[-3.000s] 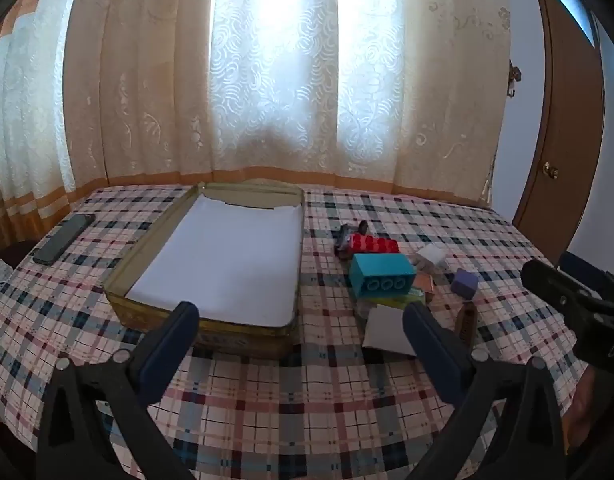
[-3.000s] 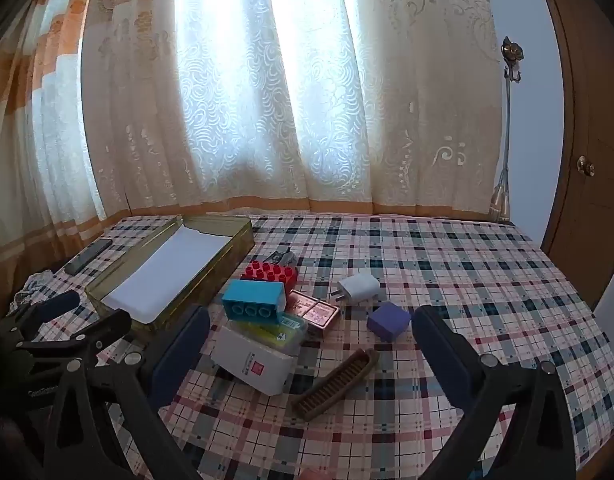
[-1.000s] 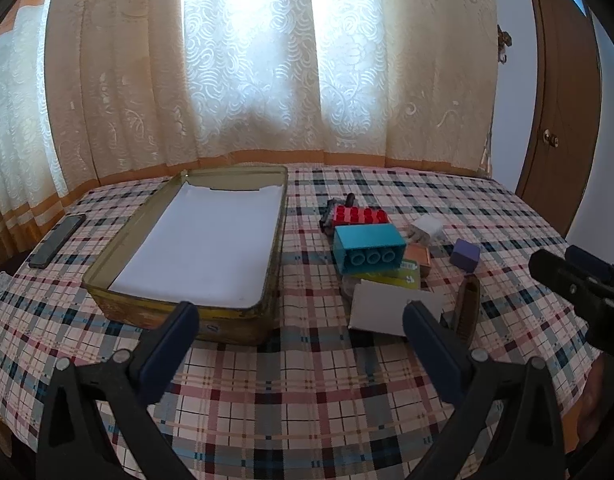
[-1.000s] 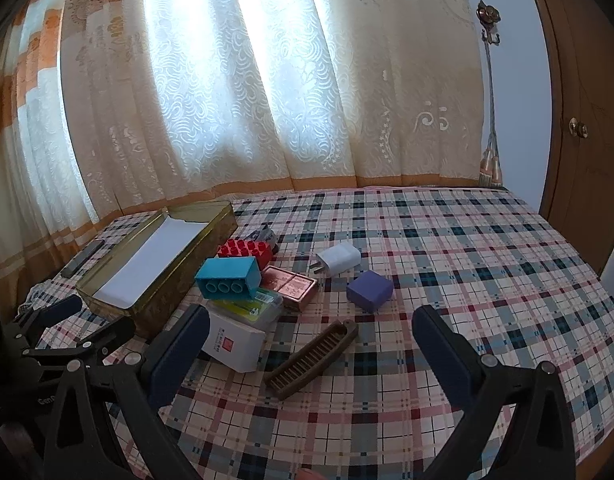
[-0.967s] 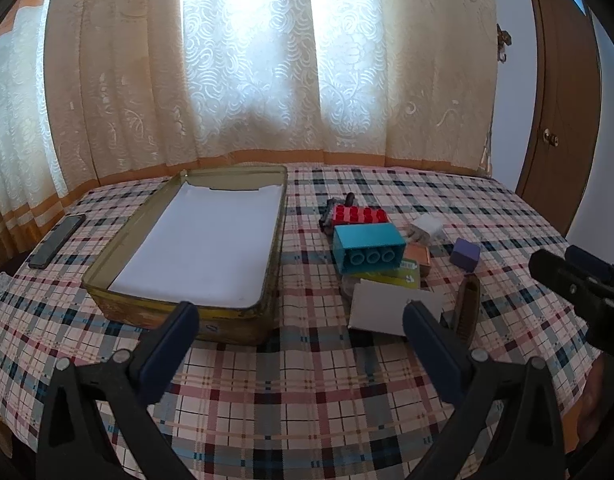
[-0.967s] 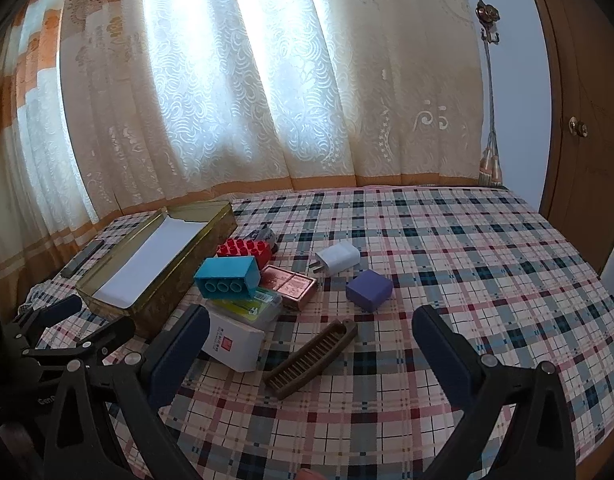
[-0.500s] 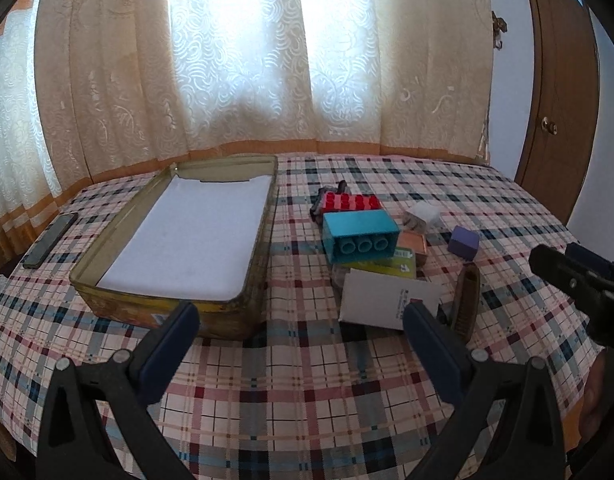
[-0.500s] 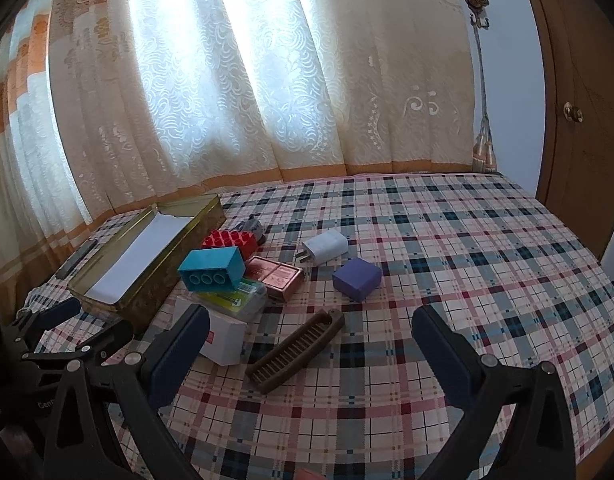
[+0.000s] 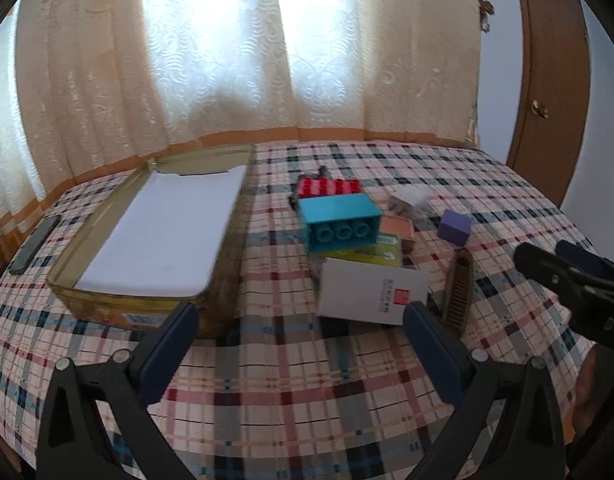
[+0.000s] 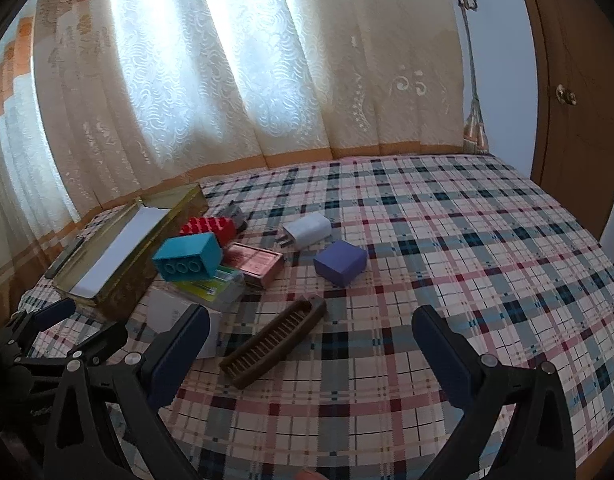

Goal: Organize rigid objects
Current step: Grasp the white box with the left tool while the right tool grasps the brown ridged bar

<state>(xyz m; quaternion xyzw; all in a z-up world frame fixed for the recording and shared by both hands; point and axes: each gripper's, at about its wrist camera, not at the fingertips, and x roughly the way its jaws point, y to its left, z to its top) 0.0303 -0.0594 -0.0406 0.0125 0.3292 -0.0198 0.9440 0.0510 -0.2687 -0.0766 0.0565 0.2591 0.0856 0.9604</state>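
A teal brick point(image 9: 339, 223) sat atop a white box point(image 9: 371, 296) ahead of the left claw point(image 9: 297, 334) — brown comb point(image 10: 275, 342) and purple cube point(image 10: 340, 262) lay ahead of the right claw point(image 10: 307, 344).

The white cardboard box point(image 9: 370, 294) carries a small red square mark beside a printed line, both too blurred to read.

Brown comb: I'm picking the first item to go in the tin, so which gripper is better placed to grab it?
Probably the right gripper: it is open, and the brown comb lies between its fingers. The open left gripper faces the white box and the tin.
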